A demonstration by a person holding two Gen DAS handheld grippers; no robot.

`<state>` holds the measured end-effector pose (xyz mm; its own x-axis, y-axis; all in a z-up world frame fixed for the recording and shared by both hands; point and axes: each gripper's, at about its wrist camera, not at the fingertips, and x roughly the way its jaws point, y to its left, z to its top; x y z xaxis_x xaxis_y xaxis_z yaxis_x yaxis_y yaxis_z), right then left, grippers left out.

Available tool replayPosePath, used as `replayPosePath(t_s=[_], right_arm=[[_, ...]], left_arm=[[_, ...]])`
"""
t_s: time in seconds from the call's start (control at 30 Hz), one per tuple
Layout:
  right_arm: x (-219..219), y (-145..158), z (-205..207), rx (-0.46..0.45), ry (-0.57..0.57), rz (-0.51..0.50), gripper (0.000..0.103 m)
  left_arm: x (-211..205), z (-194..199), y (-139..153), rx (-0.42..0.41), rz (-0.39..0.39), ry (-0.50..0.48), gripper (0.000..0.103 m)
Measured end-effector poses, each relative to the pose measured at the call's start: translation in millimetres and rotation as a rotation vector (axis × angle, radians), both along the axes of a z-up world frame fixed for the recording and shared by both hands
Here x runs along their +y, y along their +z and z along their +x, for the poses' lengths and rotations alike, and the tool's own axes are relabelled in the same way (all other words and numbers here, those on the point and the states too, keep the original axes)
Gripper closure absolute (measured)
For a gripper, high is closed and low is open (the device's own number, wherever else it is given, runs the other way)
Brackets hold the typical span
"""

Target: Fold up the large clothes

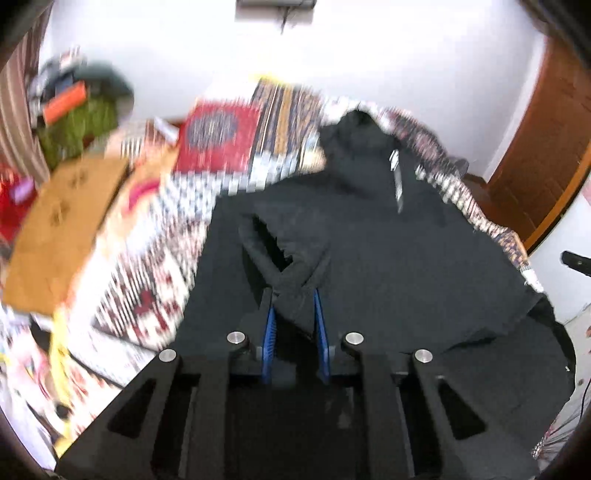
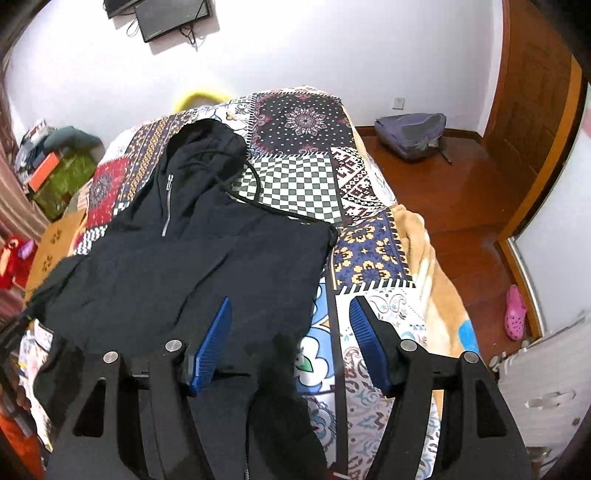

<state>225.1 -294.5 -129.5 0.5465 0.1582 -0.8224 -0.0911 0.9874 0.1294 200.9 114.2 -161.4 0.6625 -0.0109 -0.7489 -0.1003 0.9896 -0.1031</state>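
Pinching black hoodie [image 1: 369, 240], left gripper [image 1: 293, 291]; right gripper [image 2: 290, 306] gapes empty.

One black hoodie [image 2: 192, 236], one patchwork bedspread [image 2: 306, 122], one grey backpack [image 2: 412, 134], one pink clog [image 2: 515, 312], one wall screen [image 2: 171, 16], one cardboard box [image 1: 62, 229], two tools, left tool [image 1: 295, 295], right tool [image 2: 290, 304]

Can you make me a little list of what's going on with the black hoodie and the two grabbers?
garment: black hoodie, spread on the patterned bedspread
hood: at the far end, drawstring trailing
left gripper: jaws pinched on a fold of the hoodie
right gripper: jaws open, nothing gripped
floor: backpack, pink shoe
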Motion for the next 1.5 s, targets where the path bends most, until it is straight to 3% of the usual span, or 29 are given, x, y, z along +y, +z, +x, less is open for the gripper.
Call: replayPosePath(t_s=[0.13, 0.23, 0.47, 0.57, 0.7, 0.8, 0.87, 1.03, 1.17, 1.33, 1.5], right_arm=[[12, -30, 1, 0.085, 0.043, -0.007, 0.041], [19, -51, 0, 0.131, 0.069, -0.055, 0.041], [21, -73, -3, 0.203, 0.078, -0.050, 0.040], [21, -74, -3, 0.235, 0.077, -0.041, 0.040], [24, -65, 0, 0.237, 0.093, -0.050, 0.040], [28, -50, 6, 0.200, 0.103, -0.060, 0.040], [32, -33, 10, 0.157, 0.113, -0.051, 0.040], [42, 8, 25, 0.041, 0.122, -0.020, 0.040], [54, 38, 47, -0.043, 0.127, 0.013, 0.040], [66, 56, 80, -0.101, 0.110, 0.064, 0.040], [81, 50, 119, -0.091, 0.089, 0.113, 0.040]], left_arm=[[-1, 10, 31, -0.077, 0.084, -0.011, 0.085], [8, 25, 29, -0.065, 0.115, 0.000, 0.085], [27, 42, -45, 0.151, 0.131, 0.009, 0.082], [29, 39, -73, 0.226, 0.130, 0.011, 0.074], [28, 30, -77, 0.245, 0.137, -0.004, 0.066], [28, 28, -62, 0.241, 0.152, -0.021, 0.063], [28, 29, -48, 0.218, 0.157, -0.029, 0.055], [22, 39, -1, 0.104, 0.180, -0.059, 0.045], [7, 61, 35, 0.026, 0.164, -0.105, 0.044], [-8, 104, 67, -0.047, 0.126, -0.123, 0.043], [-23, 156, 81, -0.080, 0.124, -0.139, 0.043]])
